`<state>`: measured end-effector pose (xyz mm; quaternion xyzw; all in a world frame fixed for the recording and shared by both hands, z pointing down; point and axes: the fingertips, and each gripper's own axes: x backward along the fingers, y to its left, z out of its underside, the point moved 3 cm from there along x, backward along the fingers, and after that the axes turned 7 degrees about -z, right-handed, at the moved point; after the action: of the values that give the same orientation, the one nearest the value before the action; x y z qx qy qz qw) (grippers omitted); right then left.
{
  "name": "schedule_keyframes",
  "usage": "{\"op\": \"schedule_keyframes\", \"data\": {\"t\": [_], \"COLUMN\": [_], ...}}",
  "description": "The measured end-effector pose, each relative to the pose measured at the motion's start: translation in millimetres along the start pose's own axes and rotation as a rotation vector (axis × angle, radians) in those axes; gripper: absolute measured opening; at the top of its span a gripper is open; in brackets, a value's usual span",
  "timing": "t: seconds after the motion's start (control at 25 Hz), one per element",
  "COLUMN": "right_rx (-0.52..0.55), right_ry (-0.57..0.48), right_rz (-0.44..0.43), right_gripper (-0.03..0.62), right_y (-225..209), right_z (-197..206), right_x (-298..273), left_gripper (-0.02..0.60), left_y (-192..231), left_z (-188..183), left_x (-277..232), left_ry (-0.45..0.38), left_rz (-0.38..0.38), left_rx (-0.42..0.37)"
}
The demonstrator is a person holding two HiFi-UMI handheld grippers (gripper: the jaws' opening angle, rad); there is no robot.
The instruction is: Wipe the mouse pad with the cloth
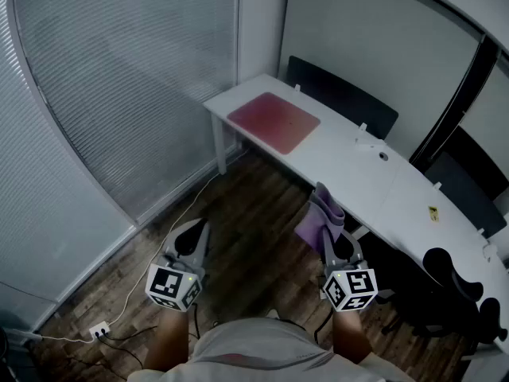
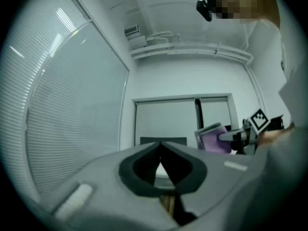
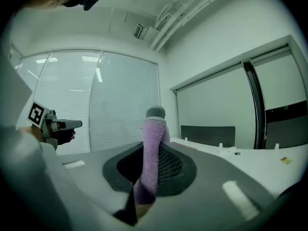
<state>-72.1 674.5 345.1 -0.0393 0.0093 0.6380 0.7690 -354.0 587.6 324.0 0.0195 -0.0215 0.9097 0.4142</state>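
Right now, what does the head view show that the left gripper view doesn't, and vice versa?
Head view only: the red mouse pad, lying near the end of the desk.
Left gripper view only: a close look at the left tool, its jaw tips together with nothing between them, and the ceiling.
Both: the right tool gripping the purple cloth.

light: dim, cool, even | edges: fisheye vignette | focus: near tongs soft, ceiling glare
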Motion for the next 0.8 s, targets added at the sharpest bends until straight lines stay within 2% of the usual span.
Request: {"op": "schedule_keyframes", "data": {"t": [0.64,0.8], "right_rx": [-0.010,-0.036], "right_ry": [0.018,-0.020], "right_rz": [-0.013,-0.030], "right_gripper": [0.046,0.048], "right_y": [0.4,-4.1], "right_z": [9.0,6.9], "right_x": [-4.1,-2.2], "left_gripper": [0.002,0.002], "left_y": [2.5,-1.2], "left_z": [8.6,9.3], "left_x": [1.5,0.3], "left_ry": [0.017,0.021], "left_rz": [-0.005,-0.010], "left_rx": [0.020,0.021]}}
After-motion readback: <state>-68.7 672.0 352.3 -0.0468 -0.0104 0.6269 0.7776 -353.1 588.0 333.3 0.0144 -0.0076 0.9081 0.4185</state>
